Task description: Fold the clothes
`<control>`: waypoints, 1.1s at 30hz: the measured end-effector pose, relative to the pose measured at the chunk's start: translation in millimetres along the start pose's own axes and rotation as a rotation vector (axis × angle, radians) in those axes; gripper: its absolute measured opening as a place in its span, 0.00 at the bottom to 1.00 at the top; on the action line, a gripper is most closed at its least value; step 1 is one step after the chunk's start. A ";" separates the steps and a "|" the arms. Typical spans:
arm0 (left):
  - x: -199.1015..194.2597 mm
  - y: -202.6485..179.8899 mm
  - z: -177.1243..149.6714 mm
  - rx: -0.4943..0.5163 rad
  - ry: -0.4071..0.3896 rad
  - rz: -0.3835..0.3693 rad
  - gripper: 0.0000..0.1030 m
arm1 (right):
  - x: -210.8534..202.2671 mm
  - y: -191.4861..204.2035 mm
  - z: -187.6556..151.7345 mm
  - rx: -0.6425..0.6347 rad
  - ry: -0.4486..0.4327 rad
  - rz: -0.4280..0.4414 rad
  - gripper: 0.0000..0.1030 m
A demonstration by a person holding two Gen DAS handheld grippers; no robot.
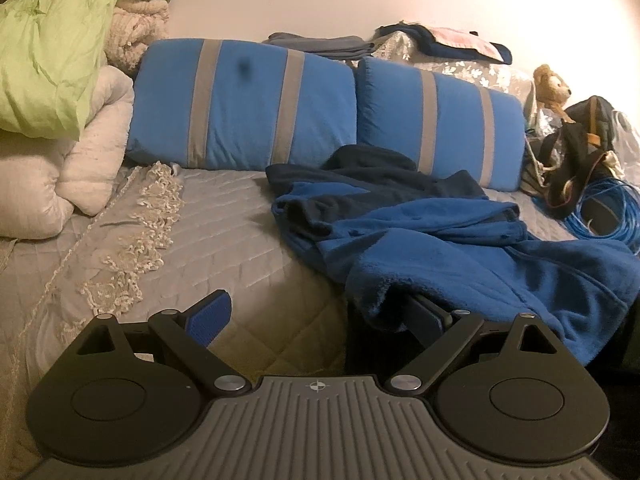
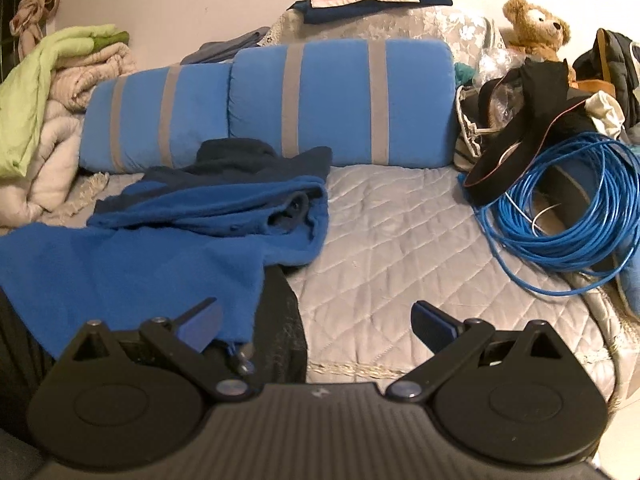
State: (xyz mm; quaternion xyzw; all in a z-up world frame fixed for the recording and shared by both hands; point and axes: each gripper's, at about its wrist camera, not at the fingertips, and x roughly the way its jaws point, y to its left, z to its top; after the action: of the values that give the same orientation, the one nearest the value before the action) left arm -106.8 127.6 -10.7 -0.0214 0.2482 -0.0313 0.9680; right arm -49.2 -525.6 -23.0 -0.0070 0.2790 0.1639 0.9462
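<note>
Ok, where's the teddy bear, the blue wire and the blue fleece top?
teddy bear (image 2: 534, 24): right wrist view, on its head.
blue wire (image 2: 560, 236): right wrist view, on the coil's near loops.
blue fleece top (image 1: 460, 256): left wrist view, on its bright blue body.

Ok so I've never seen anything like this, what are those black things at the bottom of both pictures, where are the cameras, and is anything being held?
Those black parts are hand-held grippers, one in each of a person's hands, each with two blue-padded fingers. A wide-angle camera sits on each gripper and looks forward along its fingers, so one picture is from the left gripper, the other from the right gripper.

Both look onto a bed with a grey quilted cover. On it lies a rumpled blue fleece garment, the thing to be folded. Behind it stand two blue striped pillows. To one side are a coil of blue cable and a teddy bear.

Both grippers are open. The garment's edge drapes over one finger of each, but neither is closed on it, so nothing is held.
</note>
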 end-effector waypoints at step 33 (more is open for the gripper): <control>5.3 -2.2 0.7 -0.009 -0.043 0.023 0.90 | 12.5 42.5 -34.0 -0.143 -0.189 -0.200 0.99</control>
State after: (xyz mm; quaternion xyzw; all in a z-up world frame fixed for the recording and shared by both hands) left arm -101.9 125.0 -12.5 -0.0233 0.2278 -0.0187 0.9732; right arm -70.6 -485.1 -55.0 -0.0866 0.1741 0.0883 0.9769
